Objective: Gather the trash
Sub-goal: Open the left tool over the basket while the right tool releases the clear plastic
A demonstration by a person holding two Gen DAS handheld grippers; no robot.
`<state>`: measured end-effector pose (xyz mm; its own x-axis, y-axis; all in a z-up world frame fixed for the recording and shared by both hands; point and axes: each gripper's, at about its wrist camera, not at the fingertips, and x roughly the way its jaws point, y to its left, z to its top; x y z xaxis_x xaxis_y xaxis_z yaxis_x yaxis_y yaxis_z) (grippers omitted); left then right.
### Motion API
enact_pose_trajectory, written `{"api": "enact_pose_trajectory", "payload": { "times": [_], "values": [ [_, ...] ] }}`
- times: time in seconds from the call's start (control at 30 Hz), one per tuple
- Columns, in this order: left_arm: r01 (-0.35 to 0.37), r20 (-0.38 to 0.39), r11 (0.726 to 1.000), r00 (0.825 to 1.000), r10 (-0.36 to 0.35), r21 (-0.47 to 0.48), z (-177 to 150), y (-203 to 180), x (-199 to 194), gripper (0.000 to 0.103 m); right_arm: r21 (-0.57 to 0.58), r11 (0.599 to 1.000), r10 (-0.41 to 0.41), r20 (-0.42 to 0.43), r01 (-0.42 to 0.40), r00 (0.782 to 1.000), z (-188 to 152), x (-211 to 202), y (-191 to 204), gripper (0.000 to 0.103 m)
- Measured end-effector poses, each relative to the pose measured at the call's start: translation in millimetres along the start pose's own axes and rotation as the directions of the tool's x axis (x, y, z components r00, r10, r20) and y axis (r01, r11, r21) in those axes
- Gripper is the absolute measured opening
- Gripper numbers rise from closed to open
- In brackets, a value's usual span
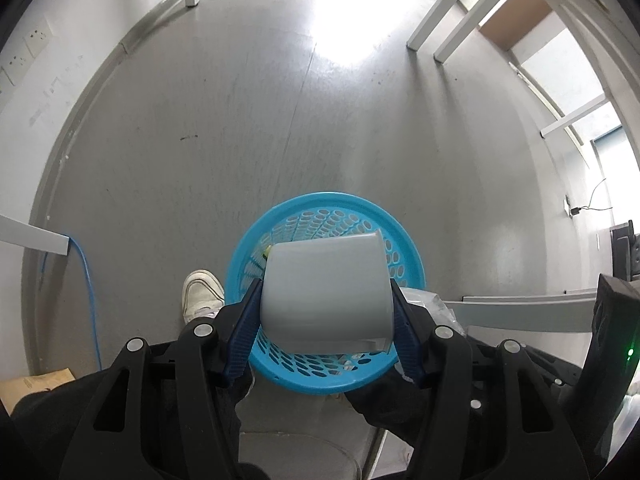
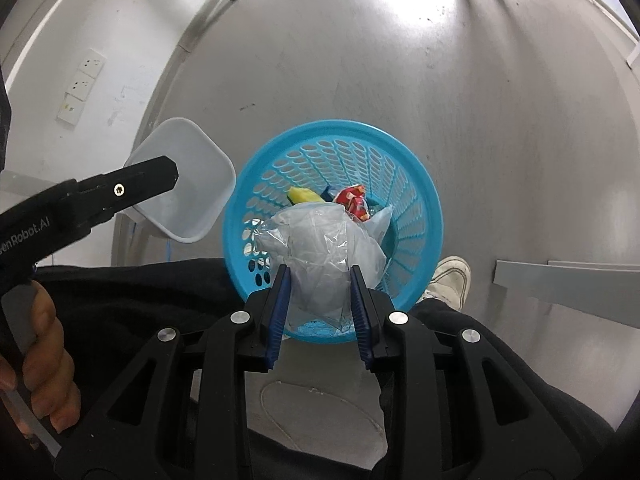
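In the left wrist view my left gripper (image 1: 325, 296) is shut on a pale grey plastic tub (image 1: 324, 280), held on its side just above a round blue perforated basket (image 1: 320, 202) on the floor. In the right wrist view my right gripper (image 2: 319, 276) is shut on a crumpled clear plastic bag (image 2: 320, 240) that hangs over the same basket (image 2: 332, 128). A yellow wrapper (image 2: 304, 196) and a red wrapper (image 2: 354, 200) lie inside it. The tub (image 2: 192, 200) shows left of the basket, its open mouth facing the camera.
A white shoe (image 1: 202, 292) stands beside the basket, and dark trouser legs fill the lower frames. A blue cable (image 1: 86, 280) runs along the wall at left. White table legs (image 1: 432, 20) stand far right, and a grey beam (image 2: 560, 284) lies right.
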<state>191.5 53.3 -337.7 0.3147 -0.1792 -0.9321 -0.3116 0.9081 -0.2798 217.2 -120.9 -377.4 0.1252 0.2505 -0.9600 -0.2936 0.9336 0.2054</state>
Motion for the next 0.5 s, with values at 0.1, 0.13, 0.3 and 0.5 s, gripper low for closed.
{"api": "enact_pose_trajectory", "payload": {
  "times": [0.1,0.13,0.3,0.5],
  "values": [
    [0.005,-0.012,1.000,1.000,-0.005,-0.008,6.9,-0.9,7.7,0.059,0.014,1.000,-0.005,-0.027,0.006,1.000,4.3,10.7,-4.0,0.028],
    [0.004,-0.015,1.000,1.000,-0.004,-0.007,7.5,-1.8,10.2,0.059,0.017,1.000,-0.006,-0.035,0.007,0.999,5.2,13.7,-4.6,0.028],
    [0.031,-0.042,0.999,0.999,-0.032,-0.023,11.5,-4.0,17.9,0.059,0.018,1.000,-0.008,-0.053,0.009,0.999,9.9,22.8,-4.3,0.029],
    [0.059,-0.024,0.997,0.998,-0.061,-0.050,15.5,-5.3,19.1,0.060,0.022,1.000,0.018,-0.063,-0.016,0.998,9.8,26.0,-4.6,0.035]
  ]
}}
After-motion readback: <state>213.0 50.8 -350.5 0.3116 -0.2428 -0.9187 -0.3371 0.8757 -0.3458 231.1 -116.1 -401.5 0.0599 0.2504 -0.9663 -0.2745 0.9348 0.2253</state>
